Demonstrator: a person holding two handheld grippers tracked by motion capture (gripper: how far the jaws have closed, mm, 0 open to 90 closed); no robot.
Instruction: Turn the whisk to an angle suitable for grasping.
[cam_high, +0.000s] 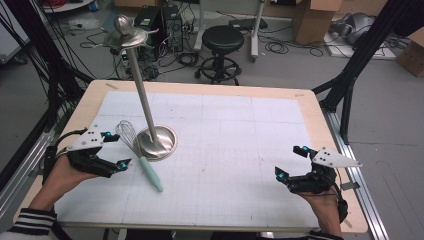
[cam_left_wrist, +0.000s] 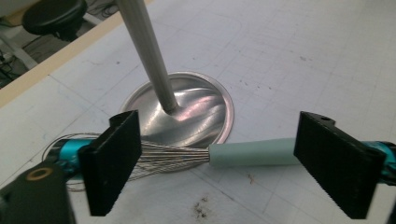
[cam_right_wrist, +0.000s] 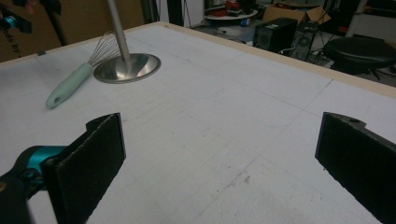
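A whisk (cam_high: 141, 155) with a pale green handle (cam_left_wrist: 252, 153) (cam_right_wrist: 67, 86) and wire head (cam_left_wrist: 159, 157) lies on the white mat, its wires resting against the round base (cam_high: 158, 141) of a steel stand. The stand's pole (cam_high: 141, 93) leans up to a dished top (cam_high: 125, 34). My left gripper (cam_high: 114, 150) (cam_left_wrist: 229, 163) is open just left of the whisk, its jaws spread either side of where wires meet handle, apart from it. My right gripper (cam_high: 291, 163) (cam_right_wrist: 224, 168) is open over bare mat at the table's right front, holding nothing.
The white gridded mat (cam_high: 225, 140) covers a wooden table (cam_high: 320, 120). Behind the table stand a black stool (cam_high: 222, 42), computer boxes, cables and cardboard boxes (cam_high: 312, 17). Black frame legs (cam_high: 350, 75) flank the table at right and left.
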